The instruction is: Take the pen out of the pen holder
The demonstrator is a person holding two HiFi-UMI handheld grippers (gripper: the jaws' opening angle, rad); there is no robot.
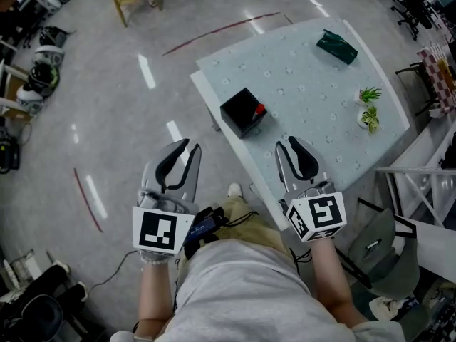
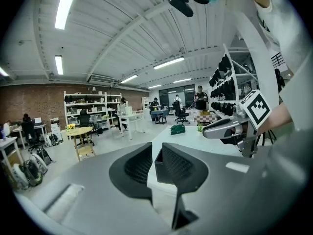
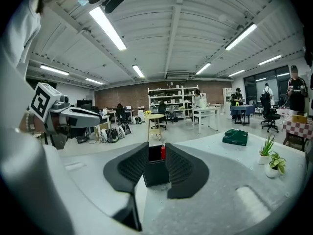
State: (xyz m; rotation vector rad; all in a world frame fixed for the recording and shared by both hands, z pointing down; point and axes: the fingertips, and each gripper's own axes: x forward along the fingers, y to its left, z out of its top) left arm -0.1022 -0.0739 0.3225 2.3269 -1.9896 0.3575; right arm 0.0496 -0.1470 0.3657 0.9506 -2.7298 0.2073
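jaws of left gripper [image 1: 188, 152] and right gripper [image 1: 288, 147] gape empty; holder [image 1: 241, 112] hides the pen [image 1: 261, 110] but for its red tip

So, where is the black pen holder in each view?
Head view: pen holder, centre, on the table's near corner.
Left gripper view: pen holder, low centre, partly behind a jaw.
Right gripper view: pen holder, centre, framed between the jaws.
Shared: green pouch.

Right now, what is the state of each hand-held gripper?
Left hand-held gripper: open, holding nothing.
Right hand-held gripper: open, holding nothing.
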